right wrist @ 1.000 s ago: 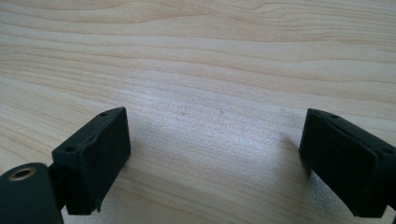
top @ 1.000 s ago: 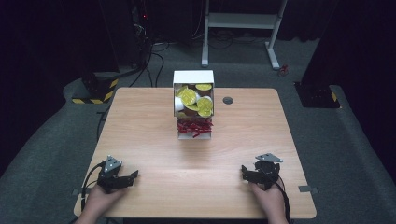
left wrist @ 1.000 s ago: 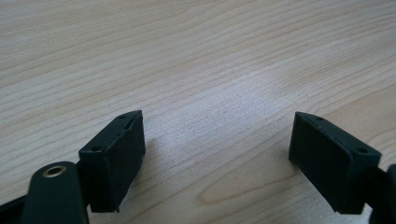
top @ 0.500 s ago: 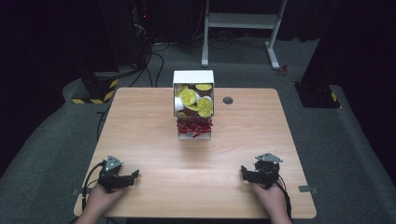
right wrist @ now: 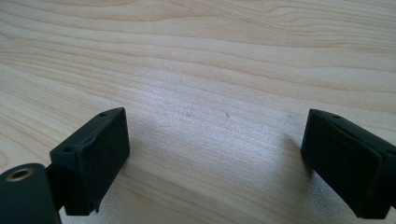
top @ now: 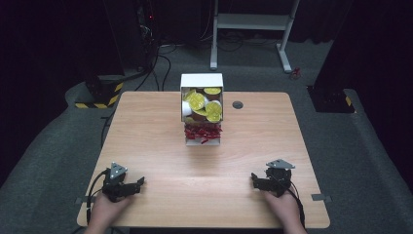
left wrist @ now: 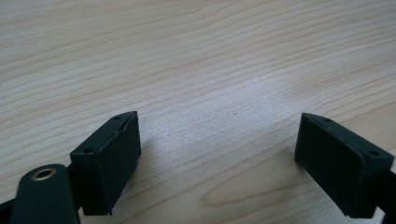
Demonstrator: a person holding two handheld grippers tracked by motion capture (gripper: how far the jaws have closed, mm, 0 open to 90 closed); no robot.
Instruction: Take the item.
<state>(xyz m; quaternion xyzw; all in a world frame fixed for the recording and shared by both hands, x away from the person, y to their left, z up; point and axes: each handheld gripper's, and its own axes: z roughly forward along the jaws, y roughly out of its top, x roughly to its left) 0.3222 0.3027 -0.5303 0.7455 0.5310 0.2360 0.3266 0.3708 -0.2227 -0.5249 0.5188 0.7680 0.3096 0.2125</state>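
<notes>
A white box [top: 201, 83] stands at the far middle of the wooden table [top: 253, 141]. It holds yellow round pieces [top: 213, 110] above a heap of small red pieces [top: 202, 132]. My left gripper [top: 140, 183] [left wrist: 219, 126] rests low over the near left of the table, held by a hand. Its jaws have just been opening, and between them is bare wood. My right gripper [top: 253, 179] [right wrist: 217, 116] rests near the front right, open, with nothing between its fingers. Both grippers point inward and are far from the box.
A small dark round hole [top: 237, 105] sits in the tabletop right of the box. Beyond the table are grey carpet, cables, a white frame [top: 253, 24] and black-and-yellow striped feet [top: 97, 97]. Bare wood lies between the grippers and the box.
</notes>
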